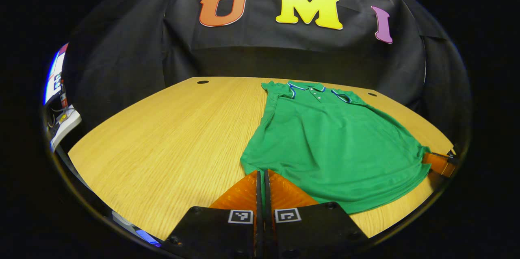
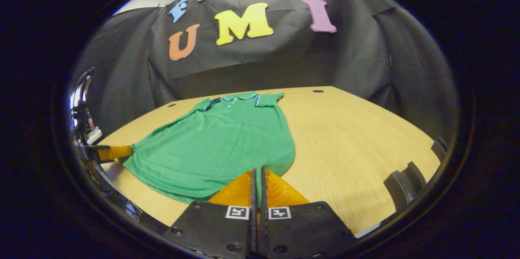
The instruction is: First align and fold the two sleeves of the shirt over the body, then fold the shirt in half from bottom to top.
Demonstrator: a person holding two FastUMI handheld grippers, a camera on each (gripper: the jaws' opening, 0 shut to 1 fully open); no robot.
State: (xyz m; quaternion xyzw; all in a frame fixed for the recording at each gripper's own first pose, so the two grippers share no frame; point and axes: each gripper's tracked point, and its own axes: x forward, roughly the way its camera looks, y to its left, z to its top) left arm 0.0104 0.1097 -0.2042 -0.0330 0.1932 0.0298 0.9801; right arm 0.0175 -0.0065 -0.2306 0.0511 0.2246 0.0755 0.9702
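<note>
A green polo shirt [image 1: 333, 141] lies flat on the wooden table [image 1: 170, 129], collar [image 1: 313, 87] at the far side and both sleeves tucked in over the body. My left gripper [image 1: 262, 174] is shut on the hem's near left corner, with a strip of green cloth between its fingers. In the left gripper view the right gripper [image 1: 440, 162] touches the hem's other corner. In the right gripper view the shirt [image 2: 219, 141] spreads to the left, and my right gripper [image 2: 256, 171] is shut on the hem corner. The left gripper [image 2: 109, 152] shows at the far hem corner there.
The table [image 2: 357, 137] has small cable holes near its far edge [image 1: 202, 82] [image 2: 318, 91]. A black bracket [image 2: 406, 183] sits at the table's right edge. Cables and white equipment [image 1: 63, 122] stand beyond the left edge. Black cloth walls close the back.
</note>
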